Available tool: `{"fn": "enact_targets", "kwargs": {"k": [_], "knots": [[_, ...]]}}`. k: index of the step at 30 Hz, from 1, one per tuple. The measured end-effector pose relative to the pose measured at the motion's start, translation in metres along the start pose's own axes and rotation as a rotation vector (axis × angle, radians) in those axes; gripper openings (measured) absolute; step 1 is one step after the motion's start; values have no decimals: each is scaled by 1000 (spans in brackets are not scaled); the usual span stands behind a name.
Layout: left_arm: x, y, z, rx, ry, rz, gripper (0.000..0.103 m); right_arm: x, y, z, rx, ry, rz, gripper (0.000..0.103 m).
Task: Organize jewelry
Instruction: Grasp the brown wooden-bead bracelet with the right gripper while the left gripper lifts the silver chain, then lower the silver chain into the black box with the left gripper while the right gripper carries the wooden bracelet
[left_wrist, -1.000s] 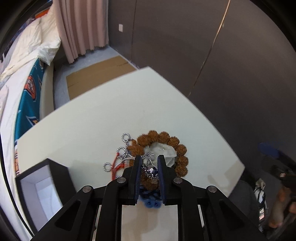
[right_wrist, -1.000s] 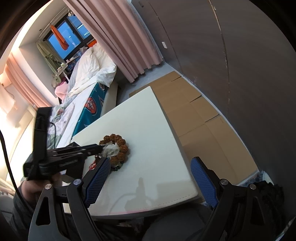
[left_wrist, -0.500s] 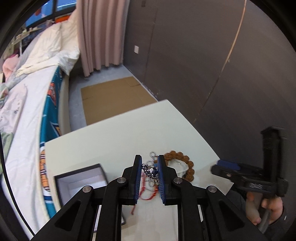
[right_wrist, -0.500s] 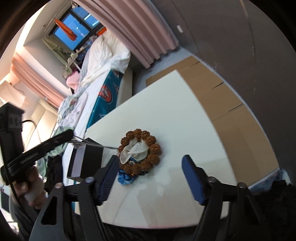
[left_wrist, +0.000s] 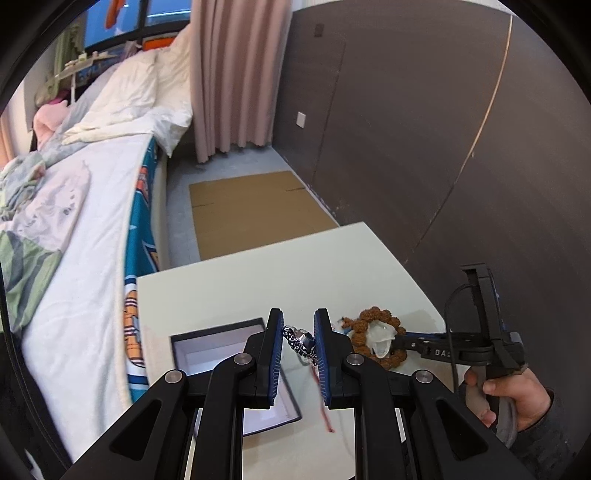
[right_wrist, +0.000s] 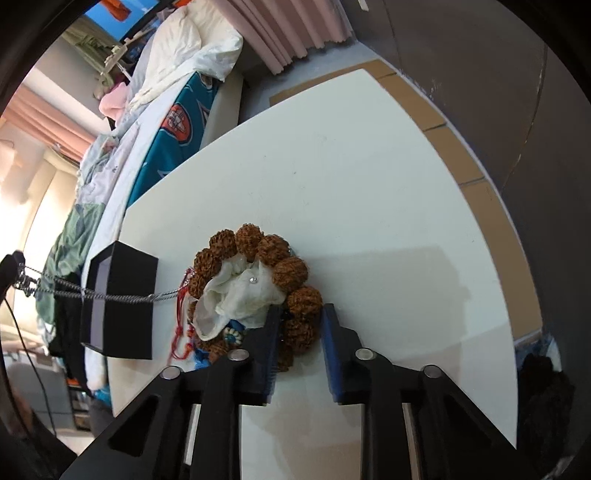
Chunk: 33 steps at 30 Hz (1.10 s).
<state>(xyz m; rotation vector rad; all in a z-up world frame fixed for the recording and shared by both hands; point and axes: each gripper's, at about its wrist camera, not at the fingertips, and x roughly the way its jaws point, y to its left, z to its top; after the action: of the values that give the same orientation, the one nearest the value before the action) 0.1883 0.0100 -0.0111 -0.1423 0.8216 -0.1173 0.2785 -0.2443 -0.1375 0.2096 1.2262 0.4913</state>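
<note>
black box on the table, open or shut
Open: the black box shows its white lining, no lid on it; nothing visible inside, though part is hidden.

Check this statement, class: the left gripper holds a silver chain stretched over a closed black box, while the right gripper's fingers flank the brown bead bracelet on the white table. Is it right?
One detail is wrong. The black box is open, not closed: the left wrist view shows its pale interior. The rest stands: the left gripper holds the silver chain, and the right gripper, jaws closing, flanks the brown bead bracelet on the white table.

Shiny metal chain; rough brown beads; matt table.
</note>
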Motion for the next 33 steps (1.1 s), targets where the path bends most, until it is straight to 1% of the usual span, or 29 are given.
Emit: {"fn": "enact_targets", "kwargs": {"k": [1,5,9,17,23,24,25,33], "knots": [[-5,2,0,-3,-9,2,18,-5,1,0,-3,-12,7,21],[-26,7,7,-12,-56,6,18,-31,11,-1,-17,-67,77,21],[-44,5,18,2,-98,6,17,-58,26,0,-56,-122,106,20],[-85,1,43,35,-192,15,17,-88,67,10,-122,-187,143,20],[-116,0,60,56,-254,32,17,-101,91,16,-153,-226,162,20],[-123,0,64,59,-267,38,16,-103,94,17,-157,-230,160,20],[-127,-1,68,62,-277,40,12,-104,98,17,-161,-234,161,20],[-162,-15,93,113,-360,66,12,-110,114,18,-186,-249,186,20]]}}
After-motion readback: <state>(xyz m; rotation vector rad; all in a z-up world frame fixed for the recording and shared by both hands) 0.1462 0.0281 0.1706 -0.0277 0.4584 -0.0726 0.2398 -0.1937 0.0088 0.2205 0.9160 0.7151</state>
